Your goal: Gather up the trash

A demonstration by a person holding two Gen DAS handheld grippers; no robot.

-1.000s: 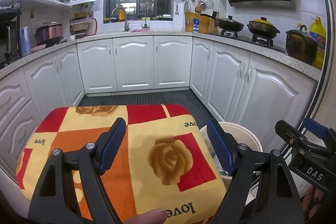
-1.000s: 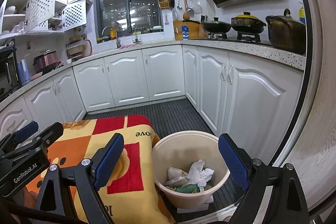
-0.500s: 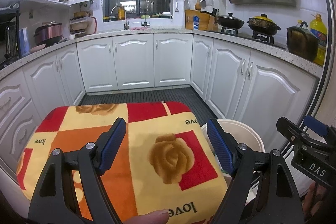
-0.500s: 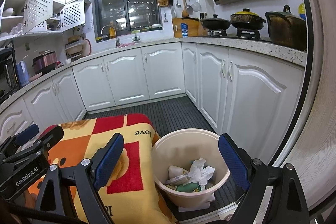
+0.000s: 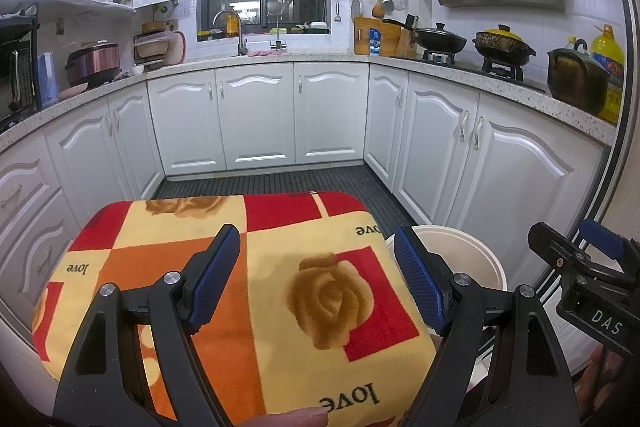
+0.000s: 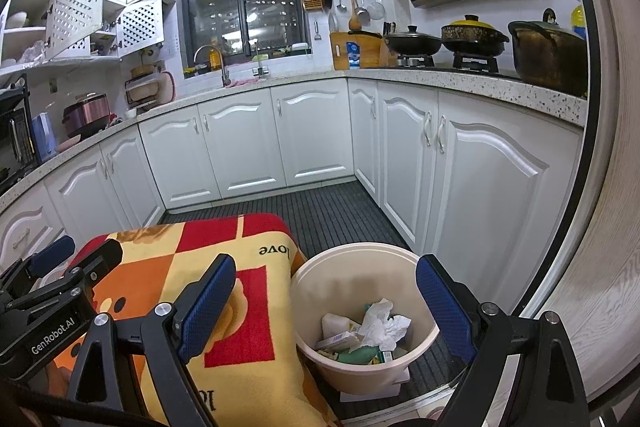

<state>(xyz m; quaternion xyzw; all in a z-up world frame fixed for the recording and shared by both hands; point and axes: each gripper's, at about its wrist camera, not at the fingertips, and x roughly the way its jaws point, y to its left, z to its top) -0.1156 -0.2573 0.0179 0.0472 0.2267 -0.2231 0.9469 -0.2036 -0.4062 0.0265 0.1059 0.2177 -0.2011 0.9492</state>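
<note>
Two tongs gaping empty, left tongs hiding bin, trash half-buried

The patterned blanket carries the word "love" several times, upside down near its far edge; the right gripper body reads "DAS", and the left gripper body reads "GenRobot.AI".

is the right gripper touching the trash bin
Apart. In the right wrist view the right gripper hangs open above the bin, nothing between its jaws.
</note>
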